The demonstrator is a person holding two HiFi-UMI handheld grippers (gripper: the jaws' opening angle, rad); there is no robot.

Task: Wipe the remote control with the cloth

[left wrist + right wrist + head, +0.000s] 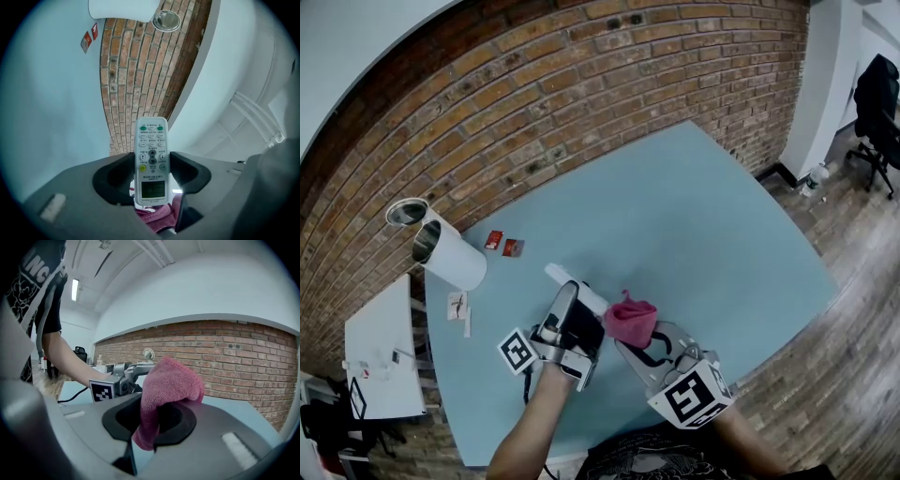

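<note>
Remote control sits clamped in left hand-held gripper; right hand-held gripper pinches cloth beside it.

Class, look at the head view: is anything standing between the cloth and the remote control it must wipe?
Nothing visible does. The cloth, clamped in the right gripper, sits close beside the remote control held by the left gripper; whether they touch is unclear.
</note>
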